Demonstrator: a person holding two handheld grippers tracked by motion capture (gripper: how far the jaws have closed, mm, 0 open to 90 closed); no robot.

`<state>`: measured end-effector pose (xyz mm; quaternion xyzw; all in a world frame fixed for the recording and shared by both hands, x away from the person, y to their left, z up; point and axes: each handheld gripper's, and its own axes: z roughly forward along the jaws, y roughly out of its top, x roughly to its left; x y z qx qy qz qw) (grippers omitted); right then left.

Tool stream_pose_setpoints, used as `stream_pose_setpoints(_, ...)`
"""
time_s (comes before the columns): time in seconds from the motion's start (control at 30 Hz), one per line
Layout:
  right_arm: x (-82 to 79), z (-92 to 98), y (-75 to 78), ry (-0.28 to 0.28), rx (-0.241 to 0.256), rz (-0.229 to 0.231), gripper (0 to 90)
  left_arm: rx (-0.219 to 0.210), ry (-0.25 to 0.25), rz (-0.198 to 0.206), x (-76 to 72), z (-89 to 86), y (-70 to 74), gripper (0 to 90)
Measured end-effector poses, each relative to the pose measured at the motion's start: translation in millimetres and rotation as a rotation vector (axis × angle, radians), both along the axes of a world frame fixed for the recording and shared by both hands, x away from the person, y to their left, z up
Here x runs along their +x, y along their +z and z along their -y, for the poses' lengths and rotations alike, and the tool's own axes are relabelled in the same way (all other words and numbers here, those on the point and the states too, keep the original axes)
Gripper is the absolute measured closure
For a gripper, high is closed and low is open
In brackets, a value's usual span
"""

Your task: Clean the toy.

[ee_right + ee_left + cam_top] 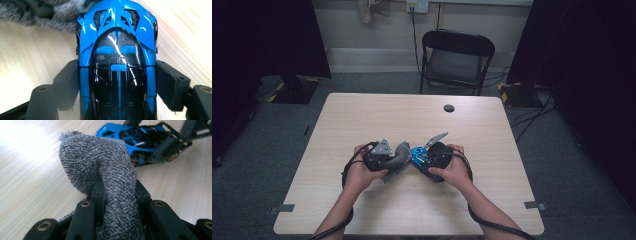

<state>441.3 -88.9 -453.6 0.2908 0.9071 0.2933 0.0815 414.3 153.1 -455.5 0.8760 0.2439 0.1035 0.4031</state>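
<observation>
Centrally on table (362, 115): left gripper (117, 192) clamped on grey cloth (100, 162); right gripper (117, 82) clamped on blue toy car (117, 50); cloth touching car.

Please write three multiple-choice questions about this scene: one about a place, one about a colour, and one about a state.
1. Where is the folding chair?
A. beyond the far side of the table
B. on the table
C. beside the person's left arm

2. What colour is the toy car?
A. red
B. blue and black
C. yellow

3. What is the left gripper doing?
A. resting open
B. clamping the car
C. clamping the grey cloth

Answers: 1 A, the high view shows it behind the far edge. 2 B, the right gripper view shows a blue body with black parts. 3 C, the left gripper view shows the cloth pinched between the jaws.
</observation>
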Motion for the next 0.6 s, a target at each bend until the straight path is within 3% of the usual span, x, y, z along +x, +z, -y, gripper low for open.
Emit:
stream_pose_setpoints(0.27,2.5,0.4,-1.7,-0.010,-0.003,-0.002,27.3,-0.002,-0.031,-0.010,-6.2,2.6,-4.1,69.3)
stream_pose_setpoints(0.43,3.4,3.5,-3.6,-0.014,-0.008,-0.011,27.3,0.032,0.014,0.006,-5.7,-5.1,-12.2,67.4)
stream_pose_setpoints(0.53,2.6,6.5,-3.4,-0.016,-0.001,-0.015,27.3,0.029,0.058,0.006,-3.4,-11.9,-17.5,57.9)
stream_pose_setpoints(0.6,2.2,7.4,-3.3,-0.013,-0.003,-0.016,27.3,0.064,0.074,0.018,-3.0,-13.8,-18.9,44.9)
